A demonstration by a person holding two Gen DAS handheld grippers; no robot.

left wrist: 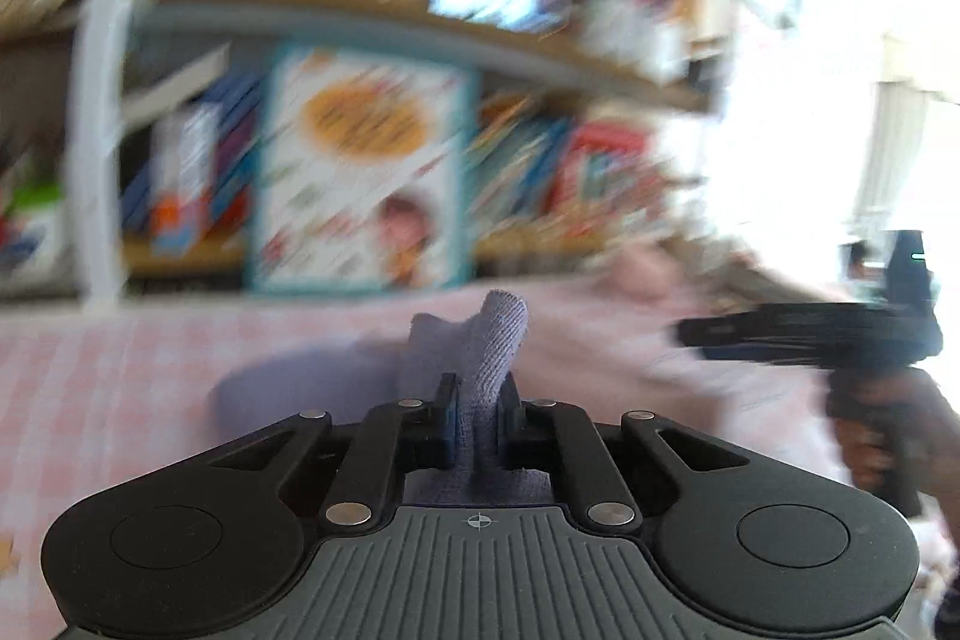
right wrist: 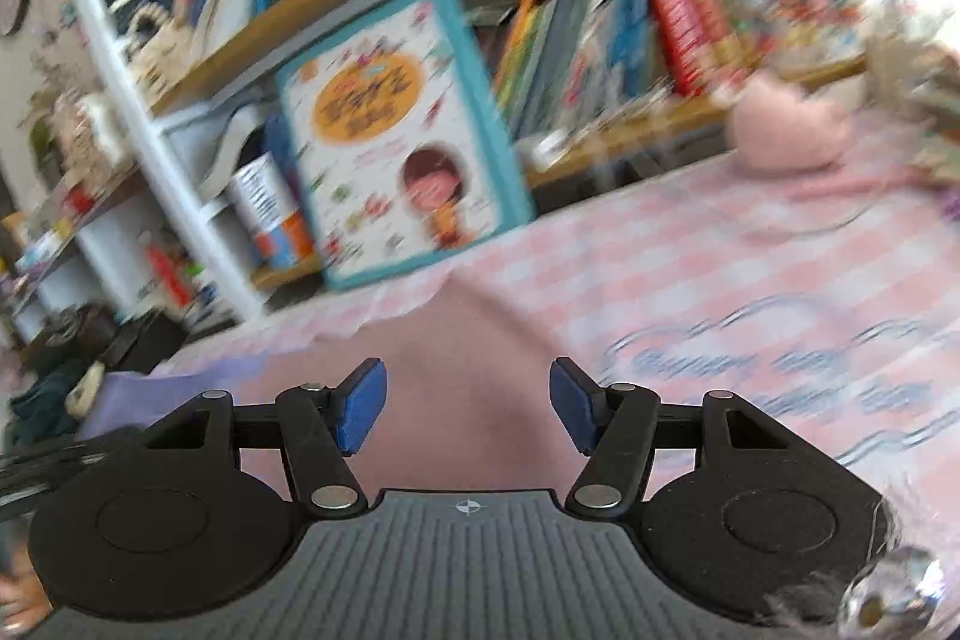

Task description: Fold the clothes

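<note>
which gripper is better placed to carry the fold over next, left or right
Left. The left gripper is already shut on the lavender cloth, a fold of it standing up between its pads. The right gripper is open and empty above the pink checked tablecloth, so it would have to grasp first.

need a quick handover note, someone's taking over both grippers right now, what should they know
Left gripper: shut on a bunched fold of the lavender garment, lifted off the pink checked cloth.
Right gripper: open, holding nothing, above a plain pink fabric on the same cloth.
Done: lavender piece picked up; no finished fold visible.
Left: probably take a second edge with the right gripper, spread, fold. Views are motion-blurred, so check the lay first.
</note>
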